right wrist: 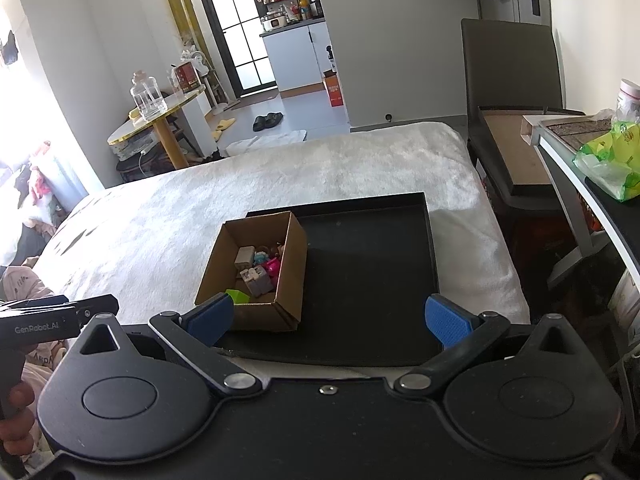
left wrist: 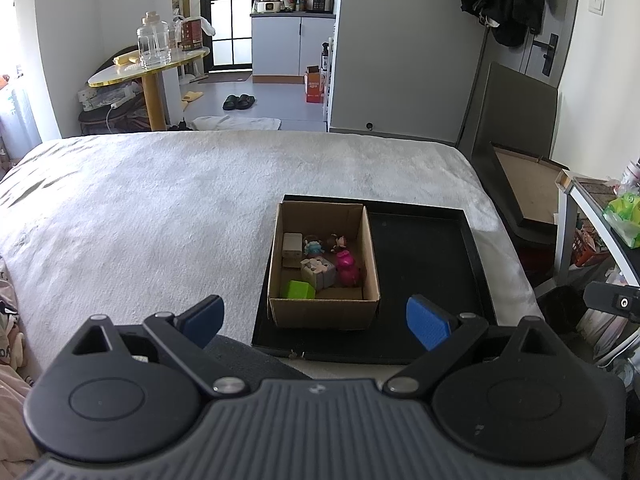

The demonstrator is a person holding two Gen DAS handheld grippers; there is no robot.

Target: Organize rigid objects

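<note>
White bed cover (left wrist: 160, 208) carried a black tray (left wrist: 424, 264); a cardboard box (left wrist: 324, 312) sat in the tray's left part, holding green block (left wrist: 298, 290), pink toy (left wrist: 347, 266), grey cube (left wrist: 319, 272). Left gripper (left wrist: 316, 316) and right gripper (right wrist: 328, 318) hovered near the tray, fingers spread, holding nothing.

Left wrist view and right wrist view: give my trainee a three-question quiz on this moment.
1. True or false: the brown cardboard box sits on the black rectangular tray.
2. Which item lies nearest the box's front wall? A) green cube B) magenta plastic figure C) beige block
3. Fill in: both the left gripper and right gripper are ___.

Key: 1 true; 2 A; 3 open.
</note>
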